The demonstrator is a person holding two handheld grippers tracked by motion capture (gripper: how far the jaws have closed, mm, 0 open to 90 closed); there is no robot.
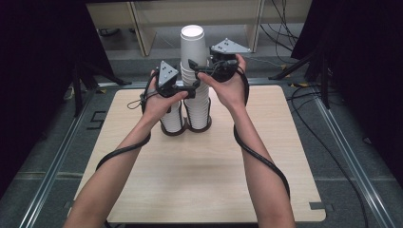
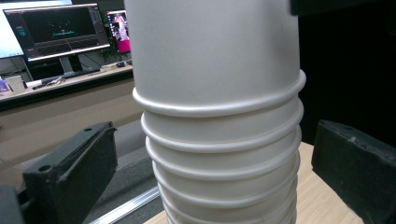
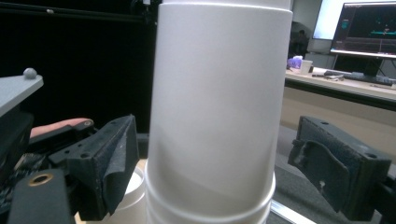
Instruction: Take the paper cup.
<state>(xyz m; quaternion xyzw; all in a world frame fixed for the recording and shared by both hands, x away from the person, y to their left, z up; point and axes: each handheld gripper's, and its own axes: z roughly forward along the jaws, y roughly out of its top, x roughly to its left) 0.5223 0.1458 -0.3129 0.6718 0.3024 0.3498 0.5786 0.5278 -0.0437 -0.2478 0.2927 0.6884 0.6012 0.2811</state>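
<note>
A tall stack of white paper cups (image 1: 194, 47) stands on the wooden table (image 1: 204, 166), with a shorter stack (image 1: 173, 121) close on its left, partly behind my left hand. My left gripper (image 1: 191, 90) reaches in from the left at the tall stack's middle. In the left gripper view the ribbed stack (image 2: 219, 140) sits between its jaws with a gap on each side, so my left gripper (image 2: 215, 182) is open. My right gripper (image 1: 196, 67) is higher, at the top cup (image 3: 215, 107). My right gripper (image 3: 215, 172) is open, its pads (image 3: 109, 163) just off the wall.
A pale shelf frame (image 1: 142, 28) stands behind the table. Cables (image 1: 304, 109) and dark stands lie on the floor to the right. Black curtains hang on both sides. A desk with monitors (image 2: 60, 32) is far off. The front half of the table is bare wood.
</note>
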